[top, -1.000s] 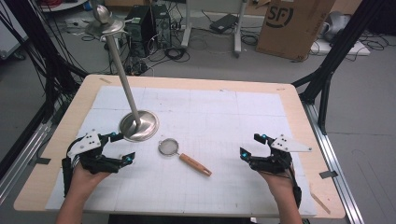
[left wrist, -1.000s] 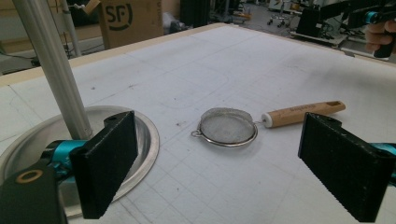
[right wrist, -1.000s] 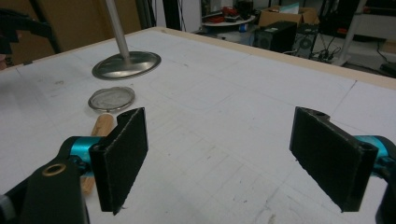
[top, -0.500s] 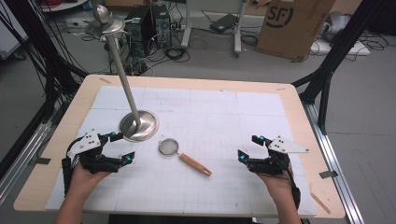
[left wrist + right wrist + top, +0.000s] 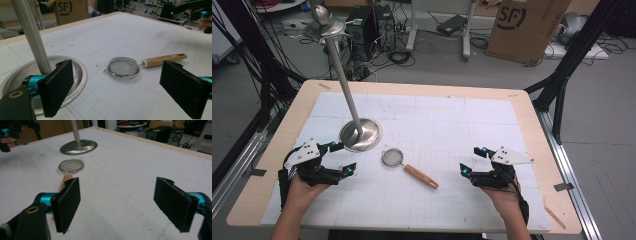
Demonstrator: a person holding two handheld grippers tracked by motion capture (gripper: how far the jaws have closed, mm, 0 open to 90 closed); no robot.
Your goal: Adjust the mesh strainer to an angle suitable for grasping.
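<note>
While I hold both tools low over the near half of the table [image 5: 532,107], the small strainer [image 5: 393,158] lies flat on the white mat between them, about midway along the near half and a little toward the left edge. Its round mesh bowl points toward the left rear, and its wooden handle [image 5: 421,176] runs out toward the near right corner. Nothing touches it.

My left gripper [image 5: 343,157] sits near the left edge, toward the near left corner, with its jaws spread wide and nothing between them. In the left gripper view the strainer [image 5: 124,66] lies ahead in the gap between the two black jaws, well apart from both, handle [image 5: 164,59] out to the right of that view. The jaw at the left of that view hangs over the rim of the metal stand base [image 5: 78,72].

My right gripper [image 5: 473,161] sits toward the near right corner, jaws likewise released and wide, holding nothing. In the right gripper view the strainer [image 5: 71,166] lies farther off on the mat, its handle [image 5: 65,180] partly hidden behind one jaw.

The stand base [image 5: 360,135] is a round steel dish resting on the mat just beyond the strainer, toward the left edge, near it but not touching. A steel pole [image 5: 343,80] rises from its middle and leans away toward the far left corner in the high view.
</note>
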